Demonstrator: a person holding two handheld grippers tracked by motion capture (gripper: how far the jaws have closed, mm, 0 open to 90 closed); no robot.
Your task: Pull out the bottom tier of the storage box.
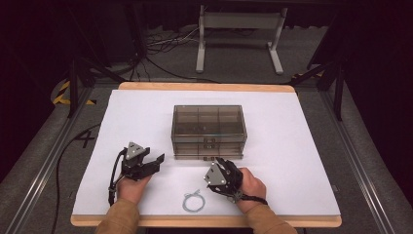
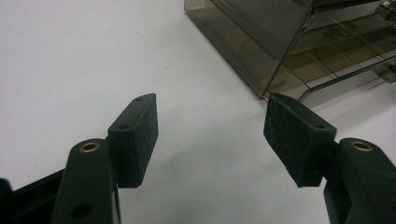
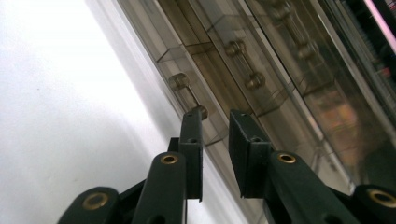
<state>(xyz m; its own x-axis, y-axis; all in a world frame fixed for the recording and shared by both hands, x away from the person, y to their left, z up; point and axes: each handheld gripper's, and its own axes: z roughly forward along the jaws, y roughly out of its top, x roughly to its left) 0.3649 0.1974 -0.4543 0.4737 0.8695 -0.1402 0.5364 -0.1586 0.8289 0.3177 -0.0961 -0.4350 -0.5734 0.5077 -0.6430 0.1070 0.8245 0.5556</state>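
Note:
A smoky see-through drawer box [image 1: 208, 127] stands in the middle of the white sheet, its clear bar handles facing me. My right gripper [image 1: 220, 162] is at the front of the box, jaws a narrow gap apart. In the right gripper view the gripper [image 3: 215, 116] has its left jaw tip touching the end of the lowest handle [image 3: 186, 91], with nothing between the jaws. My left gripper [image 1: 157, 161] hovers open to the left of the box. Its wide-spread jaws [image 2: 210, 121] point at the box's near corner [image 2: 264, 91]. The lowest drawer [image 2: 336, 70] looks drawn out a little.
A small coil of pale wire [image 1: 194, 201] lies on the sheet [image 1: 292, 161] near the front edge, between my hands. The wooden table edge [image 1: 204, 87] frames the sheet. Beyond it are a metal stand [image 1: 238, 34], floor cables [image 1: 160, 44] and side rails [image 1: 44, 165].

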